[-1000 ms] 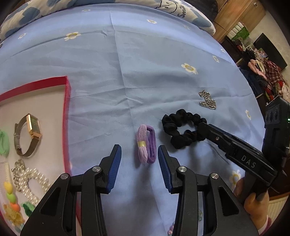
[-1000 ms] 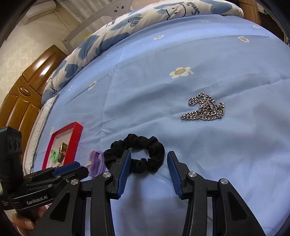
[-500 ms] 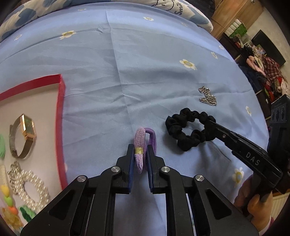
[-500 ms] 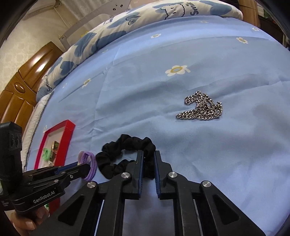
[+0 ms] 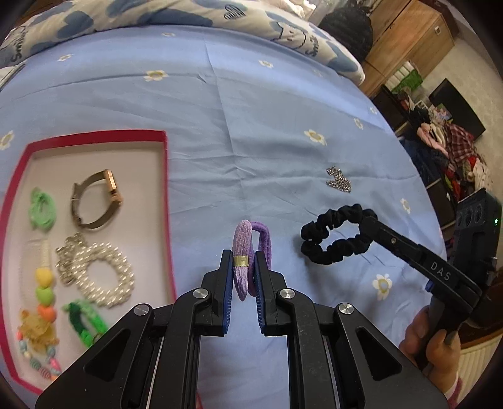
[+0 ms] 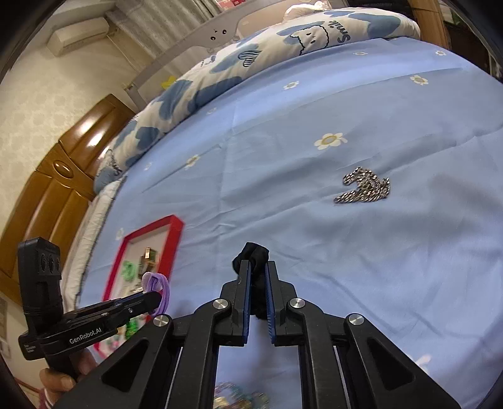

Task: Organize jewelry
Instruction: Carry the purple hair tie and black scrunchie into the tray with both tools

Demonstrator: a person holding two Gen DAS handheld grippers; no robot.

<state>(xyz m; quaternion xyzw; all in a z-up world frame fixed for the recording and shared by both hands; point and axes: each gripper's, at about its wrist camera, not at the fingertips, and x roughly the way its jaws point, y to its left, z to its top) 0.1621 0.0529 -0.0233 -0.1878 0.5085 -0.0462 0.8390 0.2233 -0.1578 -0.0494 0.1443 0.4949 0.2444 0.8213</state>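
My left gripper is shut on a pair of purple hair ties and holds them above the blue bedsheet; it also shows in the right wrist view. My right gripper is shut on a black scrunchie, lifted off the sheet; the scrunchie hangs from it in the left wrist view. A silver chain lies on the sheet further off, also seen in the right wrist view. A red-rimmed tray at the left holds a gold watch, a pearl bracelet, green hair ties and bead strings.
A blue-and-white patterned pillow lies along the far edge of the bed. Wooden furniture stands beyond the bed. Cluttered clothes and shelves are at the right. Some coloured beads lie under my right gripper.
Both grippers closed on their items, left on the purple ties and right on the scrunchie, and have lifted them off the sheet. The left has shifted so more of the tray shows.
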